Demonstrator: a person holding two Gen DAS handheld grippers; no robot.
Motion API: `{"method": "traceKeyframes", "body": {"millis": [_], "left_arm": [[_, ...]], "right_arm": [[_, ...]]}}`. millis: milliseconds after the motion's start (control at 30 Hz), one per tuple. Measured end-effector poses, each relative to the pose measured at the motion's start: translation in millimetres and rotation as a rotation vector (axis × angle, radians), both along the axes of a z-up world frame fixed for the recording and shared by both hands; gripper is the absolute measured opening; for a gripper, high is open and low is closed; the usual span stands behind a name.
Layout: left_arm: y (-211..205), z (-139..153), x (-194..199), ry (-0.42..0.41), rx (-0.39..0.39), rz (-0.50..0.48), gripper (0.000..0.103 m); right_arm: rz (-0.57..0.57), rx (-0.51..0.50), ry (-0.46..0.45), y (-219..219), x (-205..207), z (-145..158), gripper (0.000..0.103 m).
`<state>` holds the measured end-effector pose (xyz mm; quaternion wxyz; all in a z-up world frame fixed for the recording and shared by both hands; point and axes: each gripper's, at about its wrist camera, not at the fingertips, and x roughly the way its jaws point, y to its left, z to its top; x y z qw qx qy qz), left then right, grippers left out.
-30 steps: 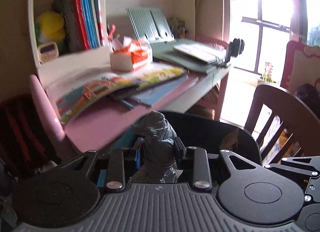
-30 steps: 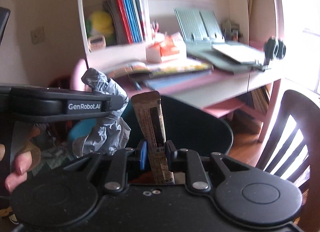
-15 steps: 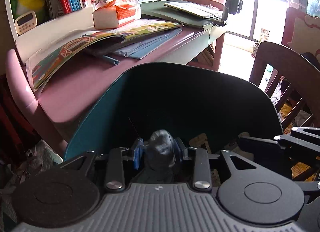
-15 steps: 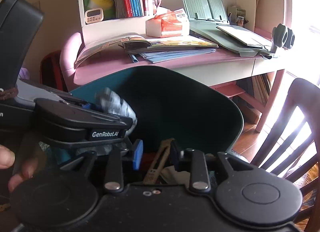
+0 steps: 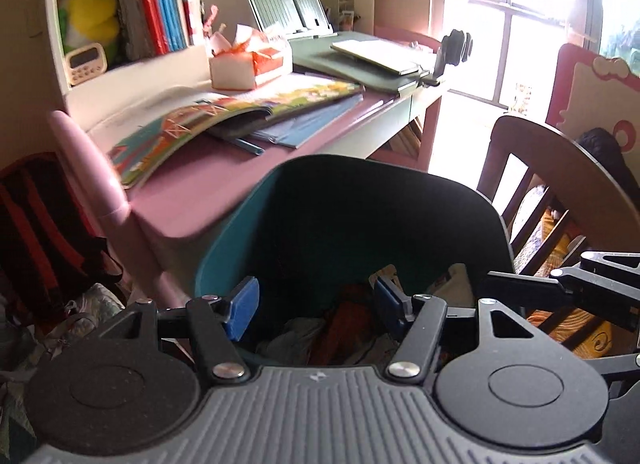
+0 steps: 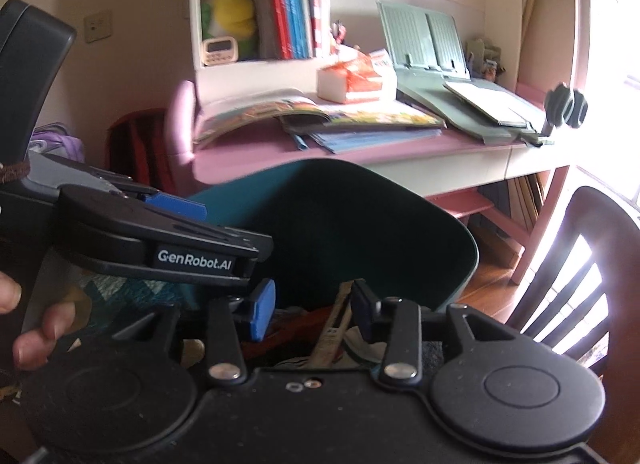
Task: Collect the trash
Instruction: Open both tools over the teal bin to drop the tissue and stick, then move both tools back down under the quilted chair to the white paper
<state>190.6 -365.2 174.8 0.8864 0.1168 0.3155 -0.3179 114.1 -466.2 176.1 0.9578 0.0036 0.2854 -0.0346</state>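
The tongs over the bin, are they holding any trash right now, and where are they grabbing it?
Nothing is held. The left tongs and the right tongs are both open over the teal bin, and the trash lies inside it.

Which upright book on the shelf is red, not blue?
The red book at the left of the row, between the grey folder and blue books.
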Motion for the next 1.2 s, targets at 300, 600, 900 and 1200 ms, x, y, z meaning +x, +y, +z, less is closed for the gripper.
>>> {"method": "traceKeyframes", "body": {"millis": [300,600,900,1200], "left_arm": [[72,21,-36,-0.022,-0.012,0.058,0.064],[181,17,-63,-0.027,-0.028,0.167,0.072],[301,-23,-74,0.011,-0.019,0.326,0.077],[416,-103,-65,0.110,0.013,0.464,0.080]], "right_arm": [[0.120,0.005,-0.020,57,-24,21,0.045],[0.298,0.029,0.004,137,-28,17,0.051],[0.474,0.068,0.084,227,-6,-14,0.055],[0.625,0.070,0.226,326,30,-87,0.058]]}}
